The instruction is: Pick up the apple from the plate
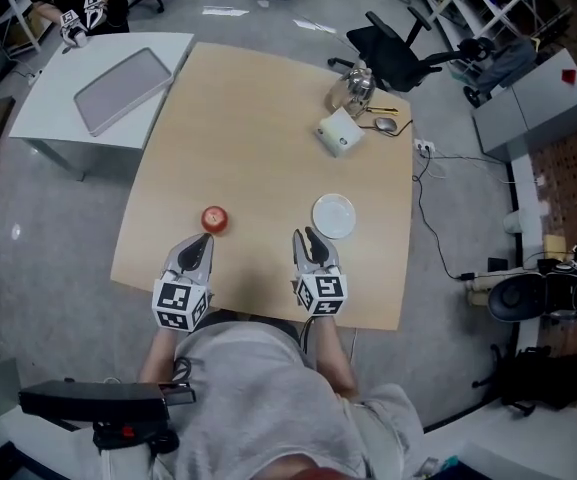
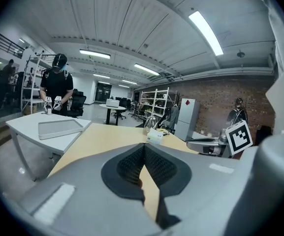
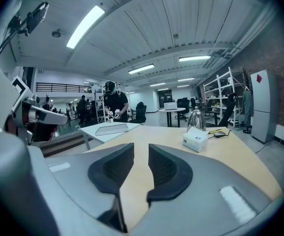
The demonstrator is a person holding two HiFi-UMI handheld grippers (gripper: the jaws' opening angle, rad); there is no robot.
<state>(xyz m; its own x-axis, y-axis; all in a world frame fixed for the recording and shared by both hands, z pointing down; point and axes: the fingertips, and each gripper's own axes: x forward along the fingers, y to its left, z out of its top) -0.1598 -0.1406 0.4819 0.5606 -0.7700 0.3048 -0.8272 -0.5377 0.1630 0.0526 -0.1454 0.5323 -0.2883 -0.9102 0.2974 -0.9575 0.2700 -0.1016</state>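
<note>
A red apple [image 1: 214, 219] lies on the bare wooden table [image 1: 258, 118], not on the plate. The small white plate [image 1: 334, 215] sits empty to its right. My left gripper [image 1: 205, 238] hovers just in front of the apple, near the table's front edge; in the left gripper view its jaw tips [image 2: 143, 147] meet with nothing held. My right gripper [image 1: 306, 234] is just left of and in front of the plate; in the right gripper view [image 3: 141, 151] a narrow gap stands between its pads, with nothing in it.
A white box [image 1: 339, 132], a glass kettle [image 1: 353, 86] and a mouse [image 1: 385, 124] stand at the table's far right. A white side table with a grey tray [image 1: 123, 88] is at the far left, with a person beside it. An office chair [image 1: 398, 53] stands behind.
</note>
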